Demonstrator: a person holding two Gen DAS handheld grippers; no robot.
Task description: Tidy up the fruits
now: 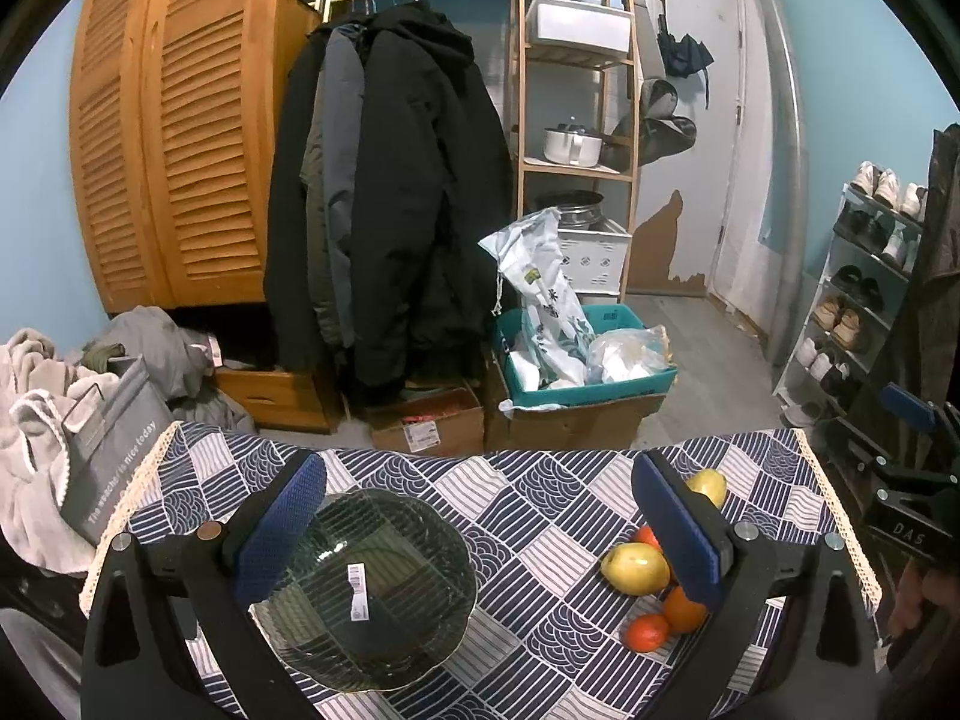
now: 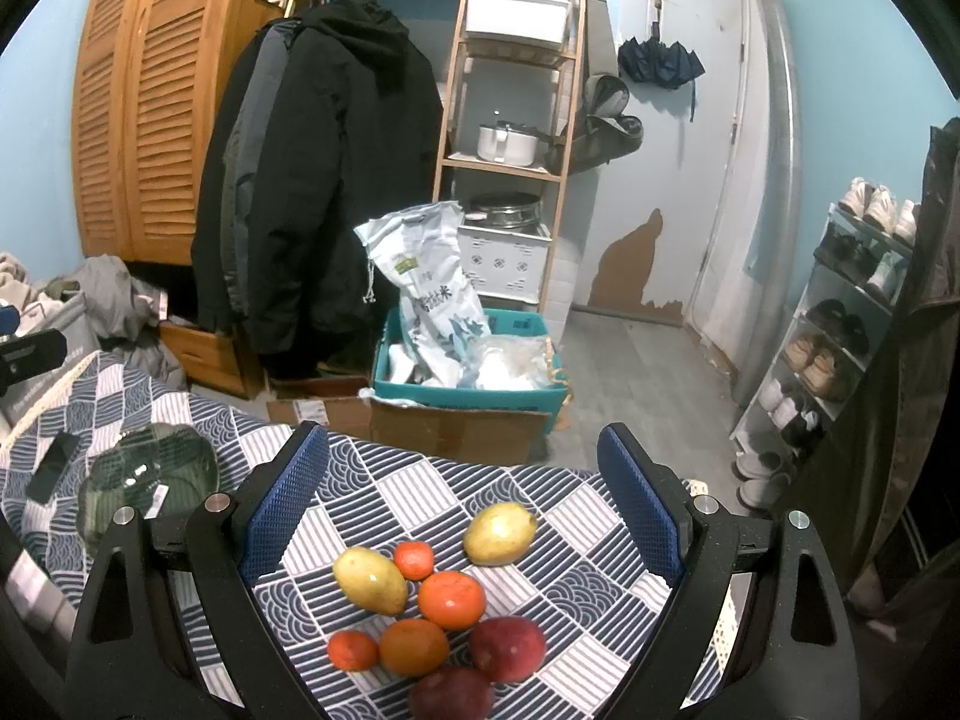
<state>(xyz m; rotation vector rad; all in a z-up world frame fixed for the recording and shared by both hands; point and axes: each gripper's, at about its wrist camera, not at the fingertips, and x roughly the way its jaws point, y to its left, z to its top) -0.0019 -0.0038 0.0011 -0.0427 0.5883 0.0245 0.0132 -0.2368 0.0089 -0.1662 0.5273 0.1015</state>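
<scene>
A green glass bowl [image 1: 372, 591] with a white sticker sits on the patterned tablecloth [image 1: 540, 510], under my open left gripper [image 1: 480, 531], close to its left finger. To the right lie a yellow fruit [image 1: 635, 567] and oranges [image 1: 645, 631]. In the right wrist view my right gripper [image 2: 465, 519] stands open above a cluster of fruit: two yellow fruits [image 2: 369, 579] [image 2: 499, 532], several oranges [image 2: 451, 599] and two dark red fruits [image 2: 507, 647]. The bowl [image 2: 147, 489] lies far left there.
A dark phone [image 2: 53, 465] lies on the cloth left of the bowl. Beyond the table's far edge stand cardboard boxes [image 1: 564, 420], a teal crate of bags [image 1: 585, 354], hanging coats [image 1: 384, 192], a wooden shelf [image 1: 576, 120] and a shoe rack [image 1: 858, 300].
</scene>
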